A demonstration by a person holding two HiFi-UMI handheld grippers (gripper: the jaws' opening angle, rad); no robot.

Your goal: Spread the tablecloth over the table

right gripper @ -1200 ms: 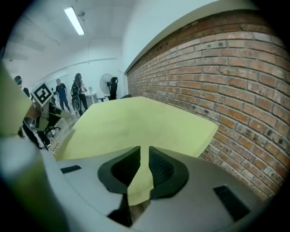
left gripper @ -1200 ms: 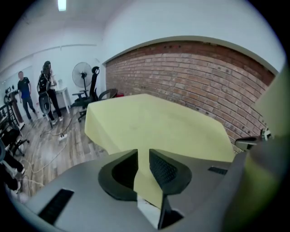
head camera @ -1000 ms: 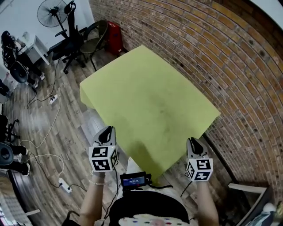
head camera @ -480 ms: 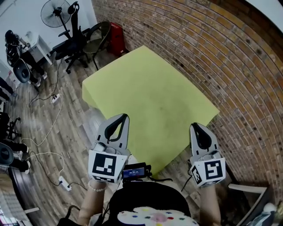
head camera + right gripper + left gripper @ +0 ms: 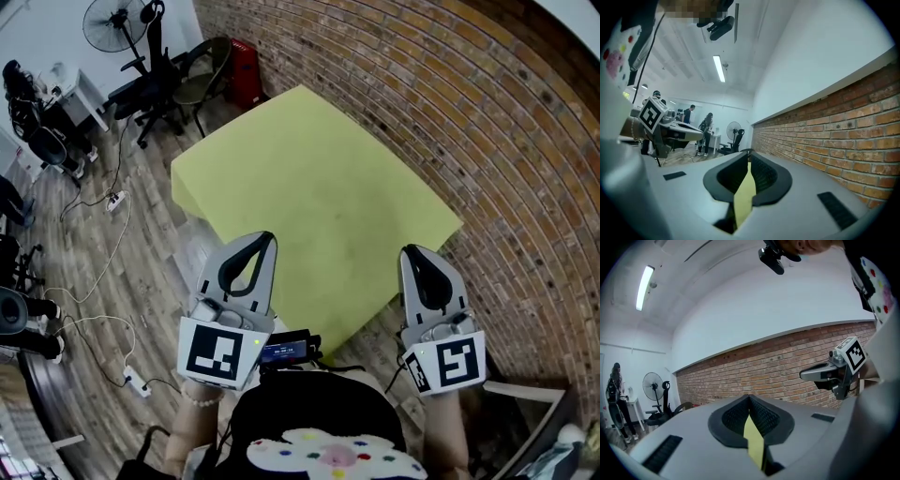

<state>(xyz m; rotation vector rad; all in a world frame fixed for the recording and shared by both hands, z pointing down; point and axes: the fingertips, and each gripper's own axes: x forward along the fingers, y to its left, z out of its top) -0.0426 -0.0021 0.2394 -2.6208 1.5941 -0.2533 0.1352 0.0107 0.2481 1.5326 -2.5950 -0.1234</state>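
At our left, the left gripper holds its fingers clamped on a strip of the yellow tablecloth. The cloth covers the desk, which is hidden from us. At right, the right gripper fingers have just been closing and pinch the cloth's near edge; the head view hides both grips.

The tablecloth is a plain yellow-green sheet, lying flat and smooth over the table and covering its top entirely, with its left edge hanging down over the side. Its near edge is pinched at two points well apart, one in the closed left tongs and one in the closed right tongs. A thin strip of cloth shows between each pair of pads.
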